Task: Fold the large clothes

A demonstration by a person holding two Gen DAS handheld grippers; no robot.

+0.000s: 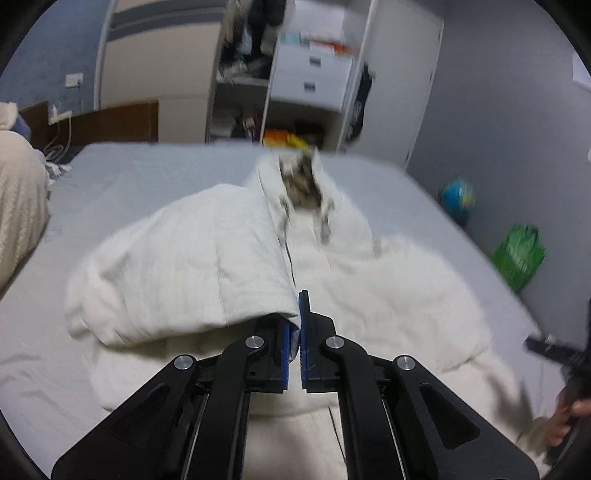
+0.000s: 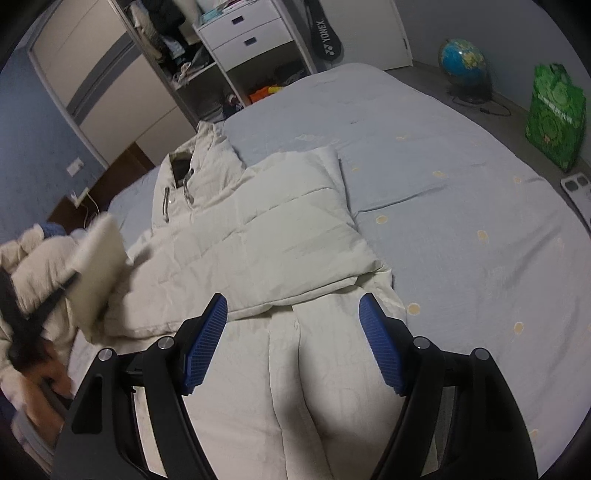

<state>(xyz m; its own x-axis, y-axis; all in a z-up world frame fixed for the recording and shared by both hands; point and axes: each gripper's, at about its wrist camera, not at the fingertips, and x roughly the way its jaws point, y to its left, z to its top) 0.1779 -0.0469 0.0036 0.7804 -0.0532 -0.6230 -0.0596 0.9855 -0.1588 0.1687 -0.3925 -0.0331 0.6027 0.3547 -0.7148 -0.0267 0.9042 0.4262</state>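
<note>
A large white padded jacket (image 1: 388, 291) lies spread on the bed, collar at the far end (image 1: 299, 184). My left gripper (image 1: 298, 325) is shut on the jacket's left sleeve (image 1: 184, 266) and holds it lifted over the jacket body. In the right wrist view the jacket (image 2: 258, 243) has its right sleeve (image 2: 306, 206) folded across the chest. My right gripper (image 2: 291, 317) is open and empty above the jacket's lower part. The left gripper with the raised sleeve (image 2: 96, 262) shows blurred at the left of that view.
The bed (image 2: 461, 184) has a pale blue sheet. An open wardrobe with drawers (image 2: 240, 33) stands past the far end. A globe (image 2: 463, 62) and a green bag (image 2: 554, 114) sit on the floor at the right. A beige blanket (image 1: 18, 206) lies at the left.
</note>
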